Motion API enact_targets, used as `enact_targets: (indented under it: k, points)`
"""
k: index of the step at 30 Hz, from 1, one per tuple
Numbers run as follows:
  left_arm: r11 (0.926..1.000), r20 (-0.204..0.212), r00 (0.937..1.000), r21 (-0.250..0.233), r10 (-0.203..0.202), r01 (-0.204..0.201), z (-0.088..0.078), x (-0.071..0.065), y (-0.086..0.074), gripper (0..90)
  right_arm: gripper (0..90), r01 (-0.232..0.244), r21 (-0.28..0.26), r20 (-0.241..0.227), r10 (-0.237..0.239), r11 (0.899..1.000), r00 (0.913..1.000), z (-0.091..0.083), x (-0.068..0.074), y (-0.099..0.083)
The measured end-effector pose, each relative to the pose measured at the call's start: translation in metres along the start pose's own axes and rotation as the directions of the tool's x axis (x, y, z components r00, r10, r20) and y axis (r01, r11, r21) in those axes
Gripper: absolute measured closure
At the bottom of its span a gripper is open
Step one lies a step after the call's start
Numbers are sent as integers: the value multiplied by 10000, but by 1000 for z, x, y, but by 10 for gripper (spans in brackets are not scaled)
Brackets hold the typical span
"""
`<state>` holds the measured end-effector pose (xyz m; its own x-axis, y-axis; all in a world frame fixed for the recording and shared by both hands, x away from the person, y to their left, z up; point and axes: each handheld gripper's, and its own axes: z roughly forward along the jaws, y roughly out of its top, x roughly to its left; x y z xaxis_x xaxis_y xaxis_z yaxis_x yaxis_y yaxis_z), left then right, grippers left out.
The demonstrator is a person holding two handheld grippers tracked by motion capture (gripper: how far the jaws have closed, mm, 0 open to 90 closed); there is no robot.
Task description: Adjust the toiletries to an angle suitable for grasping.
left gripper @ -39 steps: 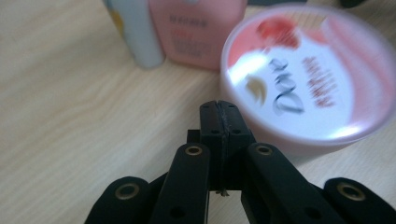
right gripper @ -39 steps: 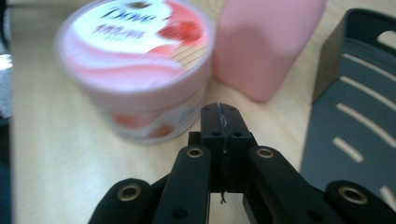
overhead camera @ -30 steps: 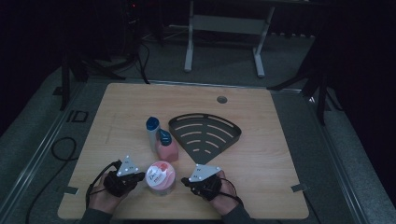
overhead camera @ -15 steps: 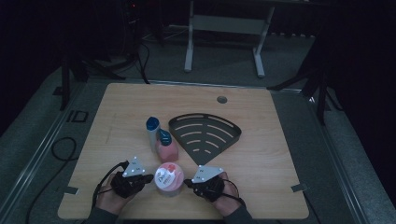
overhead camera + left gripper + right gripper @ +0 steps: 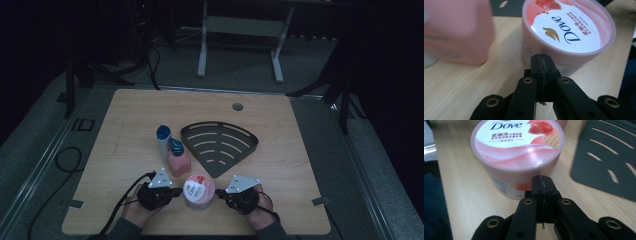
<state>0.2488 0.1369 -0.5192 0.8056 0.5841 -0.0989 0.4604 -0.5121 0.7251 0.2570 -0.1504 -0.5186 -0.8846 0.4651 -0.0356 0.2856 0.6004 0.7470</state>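
A round pink Dove tub (image 5: 199, 190) sits near the table's front edge between my two grippers. My left gripper (image 5: 177, 191) is shut with nothing between its jaws, and its tip is against the tub's left side. In the left gripper view the closed left gripper (image 5: 541, 58) meets the wall of the tub (image 5: 569, 30). My right gripper (image 5: 218, 192) is also shut and empty, with its tip at the tub's right side. In the right gripper view the right gripper (image 5: 541, 181) touches the tub (image 5: 517, 147) just under its lid.
A pink bottle (image 5: 177, 159) and a blue-capped white bottle (image 5: 163, 142) stand just behind the tub. The pink bottle (image 5: 456, 30) is close on the left. A black fan-shaped rack (image 5: 220, 145) lies flat at mid-table, and this rack (image 5: 609, 157) is close on the right.
Both grippers and the tub between them have shifted to the right along the table's front edge. The bottles and the rack have stayed put.
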Motion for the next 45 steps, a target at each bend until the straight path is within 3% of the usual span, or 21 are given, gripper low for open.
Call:
enact_targets:
  k: [4,11,22,28,30,34,43,45]
  points:
    - [9997,47,9997,44,227,-228,10,-5,10,898,894,-176,-97,118,177,9998,9998,-10,-9,-8]
    - [9999,344,9994,-149,74,-69,25,-12,22,898,893,-509,-2,462,509,9987,9976,-23,-19,-20]
    - [9991,706,9973,-389,205,-178,42,-22,39,898,896,-1029,34,847,1023,9947,9911,-40,-33,-35]
    - [9968,518,9955,-175,791,-783,51,-31,51,898,898,-1215,60,1184,1199,9926,9857,-46,-41,-39]
    - [9965,589,9950,-256,804,-791,56,-32,55,898,898,-1313,61,1333,1294,9913,9826,-48,-45,-42]
    - [9967,528,9956,-309,772,-756,63,-31,62,898,899,-1534,-16,1519,1518,9882,9767,-53,-51,-46]
    - [9974,606,9968,-530,528,-496,68,-19,65,894,899,-1600,-160,1447,1606,9870,9764,-52,-55,-48]
    - [9972,559,9973,-606,472,-438,67,-16,64,827,895,-1710,-301,1373,1736,9848,9752,-52,-56,-49]
